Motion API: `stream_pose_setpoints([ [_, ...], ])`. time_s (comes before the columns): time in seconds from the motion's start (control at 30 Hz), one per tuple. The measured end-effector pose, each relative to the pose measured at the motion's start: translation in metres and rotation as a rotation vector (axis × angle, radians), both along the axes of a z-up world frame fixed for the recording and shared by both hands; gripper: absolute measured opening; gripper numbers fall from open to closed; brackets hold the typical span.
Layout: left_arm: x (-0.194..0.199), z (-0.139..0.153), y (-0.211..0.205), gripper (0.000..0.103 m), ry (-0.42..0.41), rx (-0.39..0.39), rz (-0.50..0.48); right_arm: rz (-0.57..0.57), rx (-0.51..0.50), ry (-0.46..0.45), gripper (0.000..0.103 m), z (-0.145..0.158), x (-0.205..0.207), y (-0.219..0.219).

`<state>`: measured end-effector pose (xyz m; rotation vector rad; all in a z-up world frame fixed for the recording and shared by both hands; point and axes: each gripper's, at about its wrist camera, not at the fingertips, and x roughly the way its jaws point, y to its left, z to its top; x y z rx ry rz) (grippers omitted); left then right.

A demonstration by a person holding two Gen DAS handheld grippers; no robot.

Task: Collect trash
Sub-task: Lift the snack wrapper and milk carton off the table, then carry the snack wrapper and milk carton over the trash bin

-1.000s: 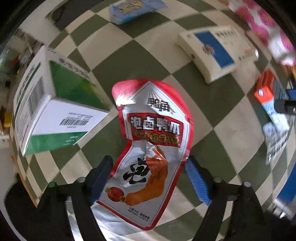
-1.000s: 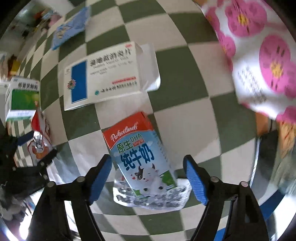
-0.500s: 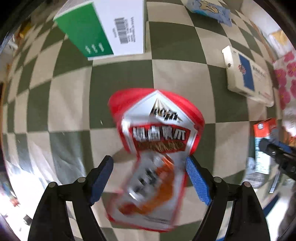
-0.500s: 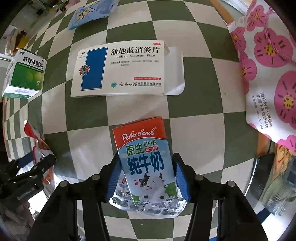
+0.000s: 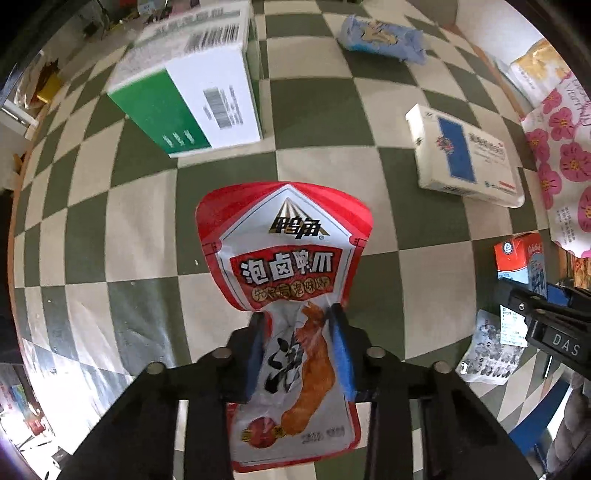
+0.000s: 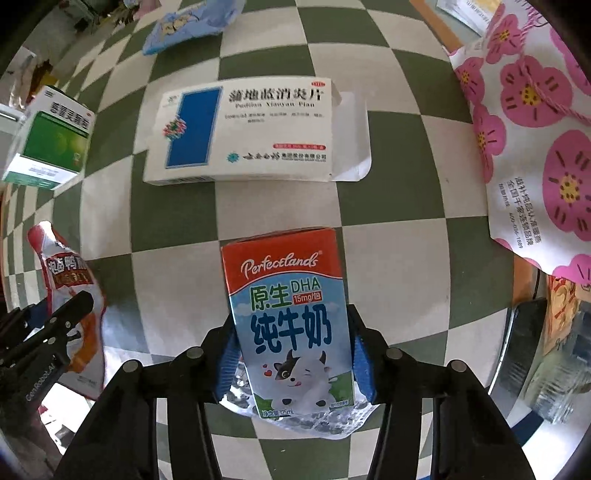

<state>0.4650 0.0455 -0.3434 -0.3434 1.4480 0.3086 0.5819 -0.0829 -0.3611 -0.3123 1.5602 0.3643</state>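
Clamping two pieces of litter at once, a person works a pair of handheld grippers over a green-and-cream checkered tabletop (image 5: 325, 122). The left gripper (image 5: 297, 347) has its blue pads pinched in on the waist of a red-and-white snack pouch (image 5: 284, 266), which crumples between them; the printed top flares forward above the cloth, apparently lifted clear, a grip low on the pouch that likely keeps the limp foil from folding away. The right gripper (image 6: 293, 350) is closed to the width of a small milk carton (image 6: 288, 306), one pad flat on each side wall, so the rigid box is squeezed across its narrow faces (the firmest place to hold it). Under the carton's base sits a crinkled clear wrapper (image 6: 314, 421); whether it is caught in the grip cannot be told.

Uncollected items lie around: a white-and-blue medicine box (image 6: 251, 129) with its end flap open just beyond the carton, a green-and-white box (image 5: 192, 96) near the pouch, and a pale blue packet (image 5: 384, 35) at the far edge. A pink-flowered bag (image 6: 535, 122) at the right is probably the destination for the trash.
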Motion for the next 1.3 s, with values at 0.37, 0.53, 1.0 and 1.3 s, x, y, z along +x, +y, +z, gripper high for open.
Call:
stream_pose_setpoints([
  [0.37,-0.028,0.043,-0.005,0.010,-0.098,0.022,0.008,-0.006,0.078,-0.062,0.053,0.054,-0.027,-0.029],
  [0.53,-0.065,0.059,0.030,0.010,-0.150,0.039,0.007,0.005,0.104,-0.107,0.053,0.081,-0.051,-0.023],
  [1.0,-0.213,0.113,0.050,0.010,-0.311,0.079,-0.011,-0.031,0.179,-0.226,0.053,0.130,-0.230,0.004],
  [1.3,-0.354,0.109,0.053,0.010,-0.314,0.036,-0.036,-0.089,0.173,-0.216,0.053,0.124,-0.396,-0.001],
])
